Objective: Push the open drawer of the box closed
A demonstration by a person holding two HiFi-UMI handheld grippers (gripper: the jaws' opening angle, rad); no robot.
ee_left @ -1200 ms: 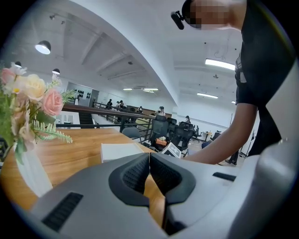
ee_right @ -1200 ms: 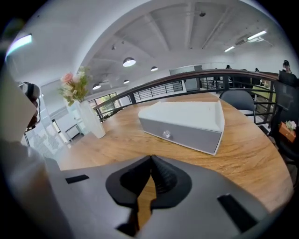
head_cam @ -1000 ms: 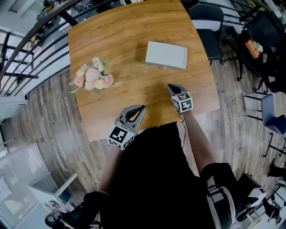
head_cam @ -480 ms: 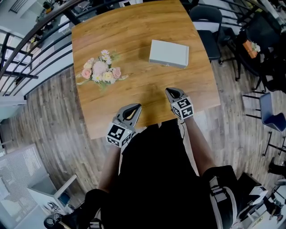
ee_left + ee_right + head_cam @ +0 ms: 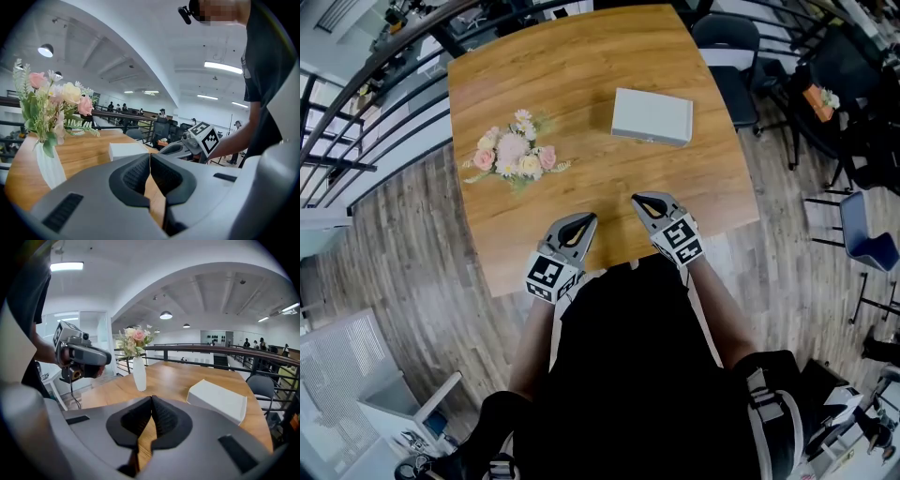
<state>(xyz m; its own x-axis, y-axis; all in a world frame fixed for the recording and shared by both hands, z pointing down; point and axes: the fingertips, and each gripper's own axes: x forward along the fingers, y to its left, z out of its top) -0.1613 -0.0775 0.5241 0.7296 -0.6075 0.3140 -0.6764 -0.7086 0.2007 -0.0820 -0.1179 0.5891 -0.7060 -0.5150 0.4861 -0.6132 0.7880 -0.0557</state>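
1. My left gripper [image 5: 582,221] and right gripper [image 5: 639,201] both sit pinched together, empty, at the table's [image 5: 581,66] near edge.
2. The white box [image 5: 652,116] lies well beyond them; I can't tell whether it stands open.

A wooden table [image 5: 581,75] fills the upper middle of the head view. On it, a white box [image 5: 652,116] lies right of centre, and a vase of pink and cream flowers [image 5: 514,157] stands well apart at left.
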